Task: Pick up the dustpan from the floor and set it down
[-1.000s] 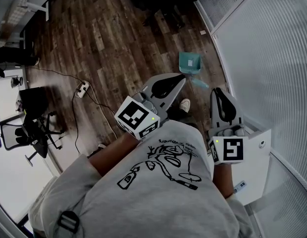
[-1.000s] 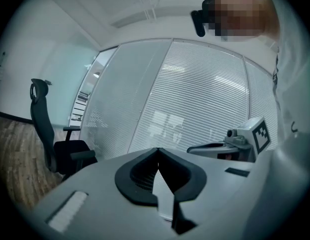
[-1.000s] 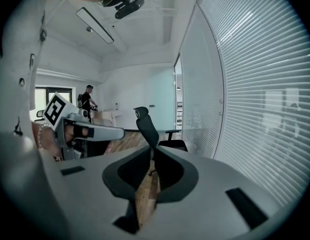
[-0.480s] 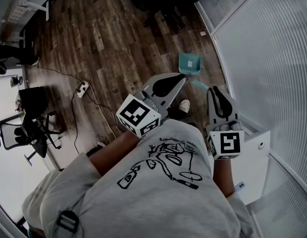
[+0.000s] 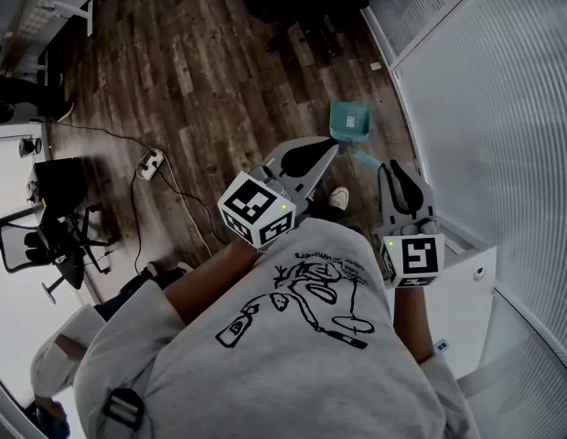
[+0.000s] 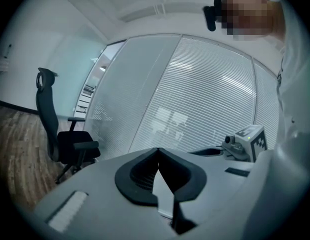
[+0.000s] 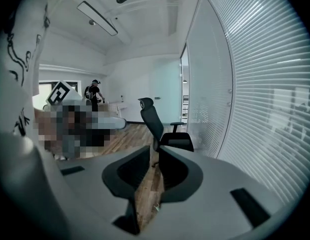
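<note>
A teal dustpan (image 5: pixel 349 119) lies on the wooden floor close to the glass wall, its handle (image 5: pixel 367 156) pointing back toward me. My left gripper (image 5: pixel 333 142) hovers above the floor just short of the pan, jaws shut and empty. In the left gripper view (image 6: pixel 158 151) its tips meet, facing the blinds. My right gripper (image 5: pixel 396 165) is held beside the handle's end, higher than it, also shut with nothing in it. In the right gripper view (image 7: pixel 155 153) the tips almost touch over the floorboards. Neither gripper view shows the dustpan.
A glass wall with blinds (image 5: pixel 485 108) runs along the right, with a white cabinet (image 5: pixel 468 300) beneath my right arm. A power strip (image 5: pixel 153 164) and its cable lie on the floor at left. Office chairs stand around (image 5: pixel 59 245) (image 7: pixel 162 129). My shoe (image 5: pixel 340 194) is under the grippers.
Both grippers have sunk slightly and crept toward the dustpan, the right one more than the left. Their jaws stay shut. The dustpan has not moved.
</note>
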A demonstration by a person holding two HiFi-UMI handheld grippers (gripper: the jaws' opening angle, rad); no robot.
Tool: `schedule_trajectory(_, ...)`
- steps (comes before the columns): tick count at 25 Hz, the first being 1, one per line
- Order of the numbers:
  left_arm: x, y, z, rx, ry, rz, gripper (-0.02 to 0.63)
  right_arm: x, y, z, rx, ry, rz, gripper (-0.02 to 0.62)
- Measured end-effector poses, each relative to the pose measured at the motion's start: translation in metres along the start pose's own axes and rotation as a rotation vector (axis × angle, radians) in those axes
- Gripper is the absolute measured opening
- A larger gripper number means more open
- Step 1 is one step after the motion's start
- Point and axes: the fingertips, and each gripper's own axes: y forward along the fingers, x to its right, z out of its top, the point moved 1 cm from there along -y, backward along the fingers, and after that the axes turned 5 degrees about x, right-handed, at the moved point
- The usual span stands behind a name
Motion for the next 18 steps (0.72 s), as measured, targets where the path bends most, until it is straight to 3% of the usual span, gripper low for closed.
schedule_trajectory(18, -0.014, 0.006, -0.031, -0.073, 0.006, 0.027, 0.002, -0.001, 0.017, -0.04, -0.094, -0.01, 0.045, 0.06)
